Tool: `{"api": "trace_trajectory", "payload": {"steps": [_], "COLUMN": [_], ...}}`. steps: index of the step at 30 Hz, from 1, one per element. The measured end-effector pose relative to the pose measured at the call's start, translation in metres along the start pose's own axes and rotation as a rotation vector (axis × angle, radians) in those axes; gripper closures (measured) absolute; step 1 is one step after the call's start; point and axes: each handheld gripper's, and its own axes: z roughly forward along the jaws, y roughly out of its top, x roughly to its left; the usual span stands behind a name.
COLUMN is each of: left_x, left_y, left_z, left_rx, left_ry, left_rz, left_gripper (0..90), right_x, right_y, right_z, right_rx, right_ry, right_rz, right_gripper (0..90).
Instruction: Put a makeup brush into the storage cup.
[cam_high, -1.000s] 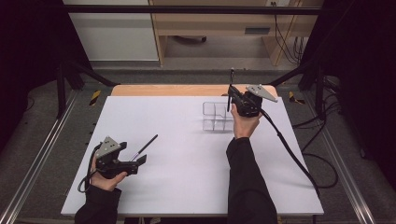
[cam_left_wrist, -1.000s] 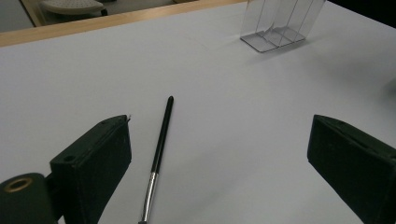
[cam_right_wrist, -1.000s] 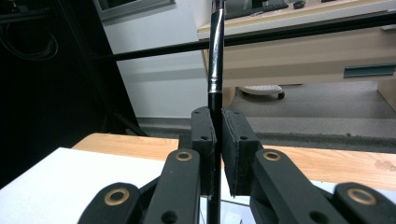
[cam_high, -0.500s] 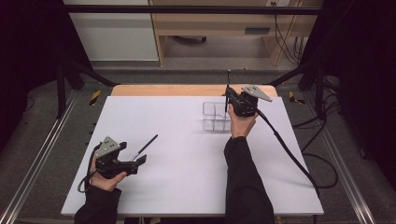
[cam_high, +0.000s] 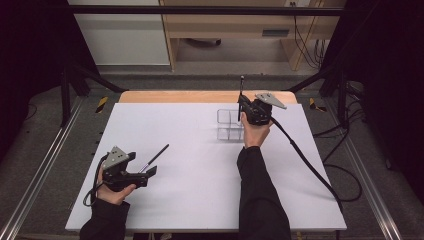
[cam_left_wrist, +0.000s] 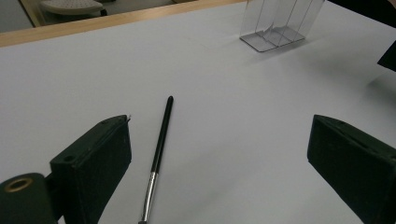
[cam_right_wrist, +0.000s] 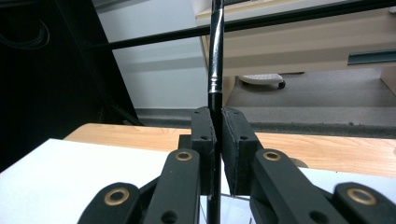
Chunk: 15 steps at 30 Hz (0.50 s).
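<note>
High view first: the right gripper (cam_high: 242, 106) sits at the far side of the white bench (cam_high: 200, 200), right over the clear compartmented holder (cam_high: 229, 125), and it is clamped on a thin black brush (cam_high: 241, 90) that stands upright, its top end poking up above the hand. Compared with a second ago the right hand has eased a little further out and the brush has come closer to plumb — small shifts, but they read to me as lining the lower end up with one of the holder's slots. Right gripper view bears that out: the two padded fingers (cam_right_wrist: 204, 149) are pressed together with the black shaft (cam_right_wrist: 215, 60) pinched between them, a silver ferrule showing above the pads, and the shaft runs down past them toward the holder's clear rim at the bottom edge. Which compartment it is over I cannot tell. The left gripper (cam_high: 142, 172) has not budged — it rests low at the near left of the bench with its fingers (cam_left_wrist: 95, 163) spread wide and nothing between them. A second brush (cam_left_wrist: 160, 149) lies flat on the bench just in front of it, handle pointing away toward the holder (cam_left_wrist: 280, 25), ferrule end nearest the left-hand pad and close beside it but not touching. My guess is one brush is about to be dropped in and the lying one is next in line — the left hand only needs to close around it.
</note>
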Motion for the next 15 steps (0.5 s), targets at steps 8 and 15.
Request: {"api": "trace_trajectory", "payload": {"steps": [8,15], "left_x": [0.000,0.000], "left_y": [0.000,0.000], "left_z": [0.000,0.000], "left_rx": [0.000,-0.002], "left_ry": [0.001,0.002], "left_rz": [0.000,-0.001], "left_gripper": [5.5,5.5], "right_x": [0.001,0.004], "right_y": [-0.005,-0.013], "right_z": [0.004,0.007], "right_rx": [0.018,0.047], "right_ry": [-0.001,-0.002], "right_rz": [-0.006,-0.023], "right_gripper": [84.4,84.4]}}
